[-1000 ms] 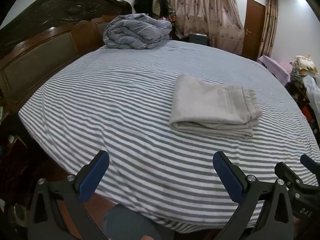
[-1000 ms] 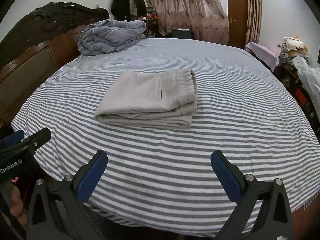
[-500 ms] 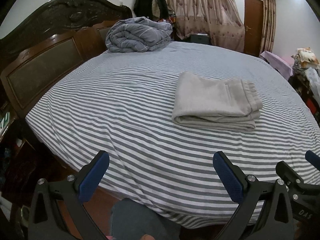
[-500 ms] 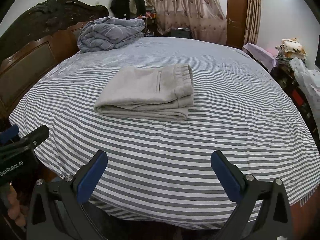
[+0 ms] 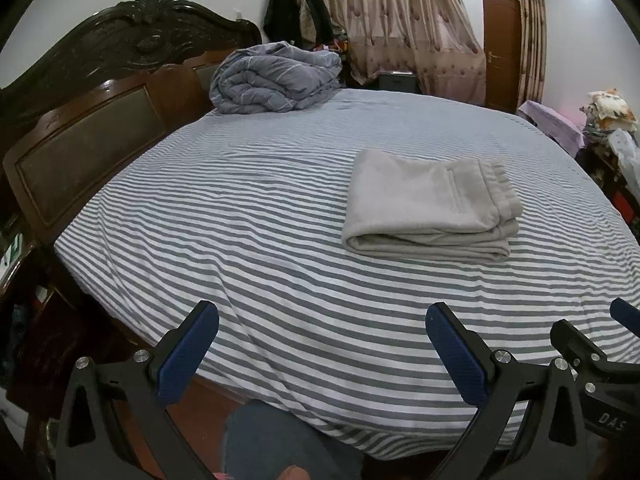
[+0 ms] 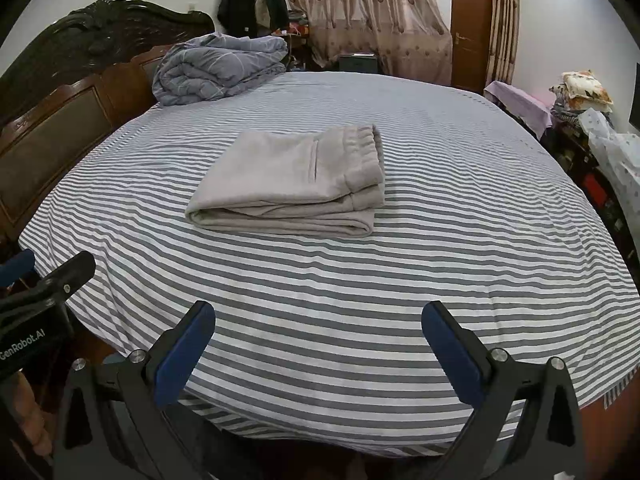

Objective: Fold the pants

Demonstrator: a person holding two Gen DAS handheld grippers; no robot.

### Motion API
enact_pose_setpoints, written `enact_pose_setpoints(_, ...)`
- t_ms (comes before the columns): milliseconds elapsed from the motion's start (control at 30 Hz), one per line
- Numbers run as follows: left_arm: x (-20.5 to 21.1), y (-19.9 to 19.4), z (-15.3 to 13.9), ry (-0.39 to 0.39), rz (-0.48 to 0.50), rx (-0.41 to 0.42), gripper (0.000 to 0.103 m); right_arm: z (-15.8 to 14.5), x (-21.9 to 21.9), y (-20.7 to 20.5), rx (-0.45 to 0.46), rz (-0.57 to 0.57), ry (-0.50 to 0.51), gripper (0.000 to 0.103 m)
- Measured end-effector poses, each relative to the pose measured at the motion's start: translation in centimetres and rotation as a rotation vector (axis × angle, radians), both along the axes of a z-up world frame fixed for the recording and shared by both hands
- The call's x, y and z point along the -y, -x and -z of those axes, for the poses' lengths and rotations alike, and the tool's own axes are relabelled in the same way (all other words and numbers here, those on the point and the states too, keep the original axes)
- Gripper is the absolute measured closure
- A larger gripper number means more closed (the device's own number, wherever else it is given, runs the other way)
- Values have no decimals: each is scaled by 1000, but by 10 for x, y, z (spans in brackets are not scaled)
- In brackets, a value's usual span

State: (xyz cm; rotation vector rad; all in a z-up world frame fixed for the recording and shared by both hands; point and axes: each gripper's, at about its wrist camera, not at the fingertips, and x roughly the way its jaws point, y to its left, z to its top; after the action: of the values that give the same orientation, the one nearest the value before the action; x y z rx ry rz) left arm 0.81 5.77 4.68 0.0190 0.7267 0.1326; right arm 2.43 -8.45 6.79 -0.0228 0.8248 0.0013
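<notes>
The light grey pants (image 5: 424, 204) lie folded in a flat rectangular stack on the striped bed sheet (image 5: 248, 240), waistband to the right. They also show in the right wrist view (image 6: 296, 184), near the bed's middle. My left gripper (image 5: 320, 344) is open and empty, held over the bed's near edge, well short of the pants. My right gripper (image 6: 316, 340) is open and empty, also back at the near edge. Each gripper shows at the edge of the other's view.
A rolled grey quilt (image 5: 272, 80) lies at the head of the bed by the dark wooden headboard (image 5: 80, 136). Cluttered furniture and bags (image 6: 592, 120) stand along the right side. Curtains (image 6: 376, 16) and a door (image 6: 470, 28) are at the back.
Both grippers have drawn back and risen slightly from the bed; the pants look a little farther away and stay folded in place. Both grippers stay open.
</notes>
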Motion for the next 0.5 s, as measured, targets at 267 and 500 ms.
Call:
enact_pose_setpoints(267,-2,-3,6,-7,-22,-13,0,3,-5,1,-5,-9,3,1)
enact_pose_setpoints(500,-2,-4,12,-1,-24,-24,0,7,-6,1,-8,-13,12,1)
